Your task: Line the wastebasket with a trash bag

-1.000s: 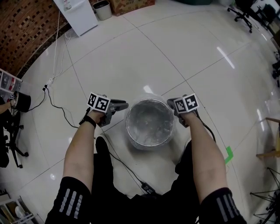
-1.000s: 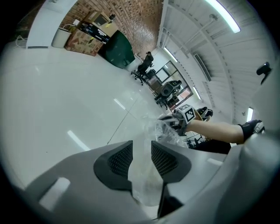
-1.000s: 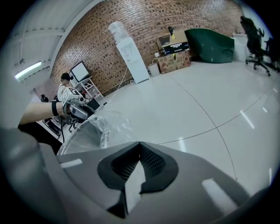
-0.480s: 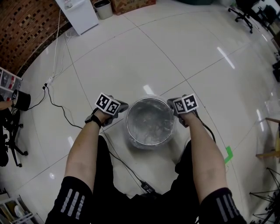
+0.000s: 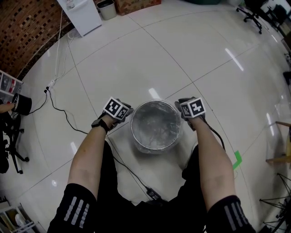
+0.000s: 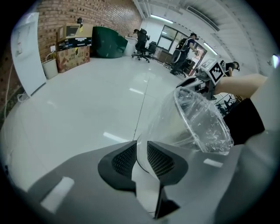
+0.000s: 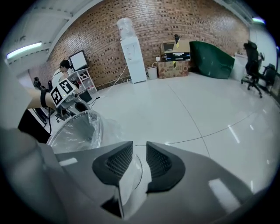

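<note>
Between left claw (image 6: 141, 152) and right claw (image 7: 139, 160), newly parted around bag film (image 6: 161, 119), stands wastebasket (image 5: 155, 148).

Glossy white tiled floor (image 5: 136, 59) with thin dark joints and bright ceiling-light reflections. Top left of the head view: red brick wall (image 5: 22, 36). Against it, tall white water dispenser (image 5: 82, 16); just beside, small grey bin (image 5: 107, 10), then brown cardboard box (image 5: 136, 5). Thin black cable (image 5: 58, 110) snaking across the tiles at left. Short strip of green tape (image 5: 237, 160) stuck to the floor at right. Black wheeled office chair (image 5: 252, 11) at top right. In the right gripper view: bulky dark green shape (image 7: 213, 59) beside the cardboard boxes, and a dark monitor (image 7: 79, 60) at far left.
</note>
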